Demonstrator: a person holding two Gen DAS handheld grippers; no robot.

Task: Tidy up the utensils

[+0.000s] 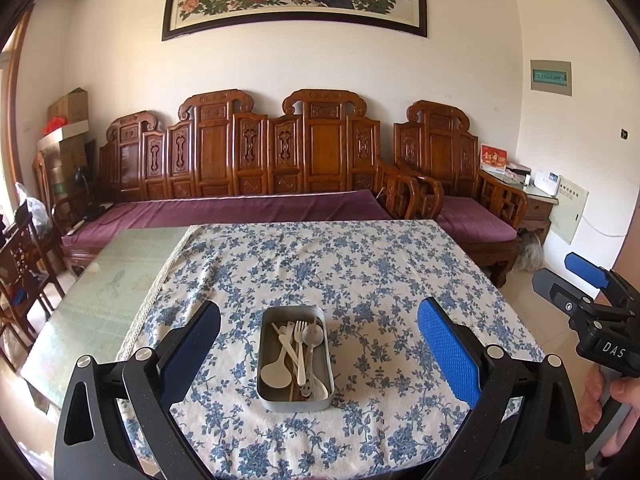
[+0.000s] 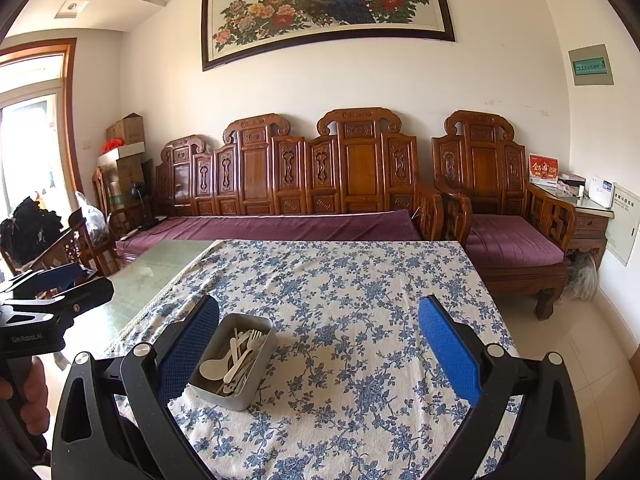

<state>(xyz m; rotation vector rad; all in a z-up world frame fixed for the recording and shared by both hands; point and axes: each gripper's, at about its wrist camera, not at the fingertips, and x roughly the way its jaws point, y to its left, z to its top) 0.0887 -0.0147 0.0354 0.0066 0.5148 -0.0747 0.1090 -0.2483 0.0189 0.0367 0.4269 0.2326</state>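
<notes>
In the left wrist view, a metal tin (image 1: 295,360) sat on the flowered tablecloth (image 1: 360,272), near the front edge of the table. Inside it lay a white spoon (image 1: 276,372), a white fork (image 1: 300,344), a metal spoon (image 1: 313,336) and a few more pale utensils, crossed over one another. The left gripper (image 1: 319,338) hung above the tin with its blue pads spread wide, holding nothing. The right gripper (image 1: 576,280) showed at the right edge, off the table's side, gripped by a hand (image 1: 612,404); its fingers stood apart.

In the right wrist view, the tin (image 2: 234,360) lay just beside the left pad of the right gripper (image 2: 319,338), which gaped wide and empty. White utensils (image 2: 236,356) filled the tin.
</notes>
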